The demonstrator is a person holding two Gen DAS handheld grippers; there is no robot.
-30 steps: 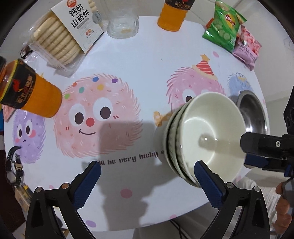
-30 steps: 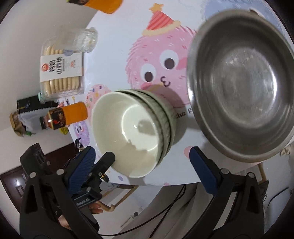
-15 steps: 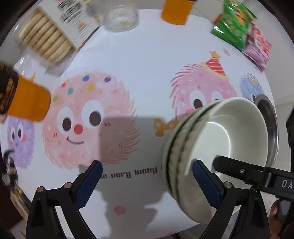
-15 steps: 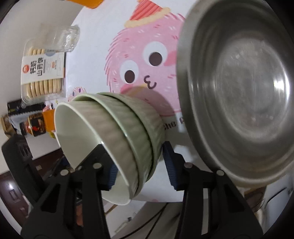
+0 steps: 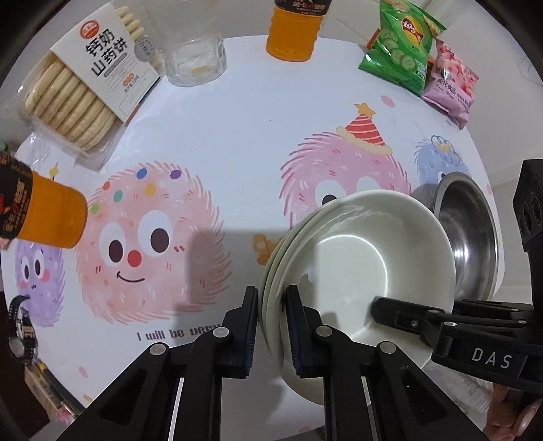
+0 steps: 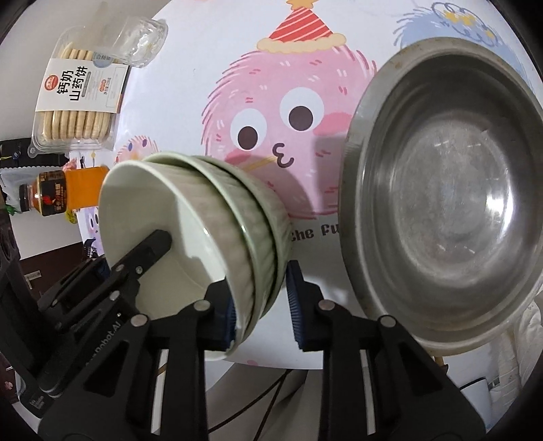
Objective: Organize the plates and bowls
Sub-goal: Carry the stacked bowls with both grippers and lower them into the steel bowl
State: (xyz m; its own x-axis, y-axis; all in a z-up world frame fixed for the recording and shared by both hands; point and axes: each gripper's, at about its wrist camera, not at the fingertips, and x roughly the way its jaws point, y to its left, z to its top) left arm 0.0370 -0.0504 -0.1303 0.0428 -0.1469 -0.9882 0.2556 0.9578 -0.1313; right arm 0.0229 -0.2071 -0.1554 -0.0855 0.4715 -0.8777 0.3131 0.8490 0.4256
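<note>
Three pale green bowls sit nested in a stack on the cartoon-print table. My left gripper points straight down, its jaws closing with the stack's left rim pinched between the blue pads. In the right wrist view the stack looks tilted. My right gripper is closing on the opposite rim, one pad inside the top bowl and one against the outer wall. A steel bowl stands right beside the stack and fills the right of the right wrist view.
At the table's far side are a biscuit pack, a glass, an orange drink bottle, a green chips bag and a pink snack bag. A second orange bottle lies at the left. The table edge runs just below the bowls.
Both grippers went from wide open to clamped on opposite rims of the bowl stack. The left one slid right onto the rim, and the stack now looks tilted.
</note>
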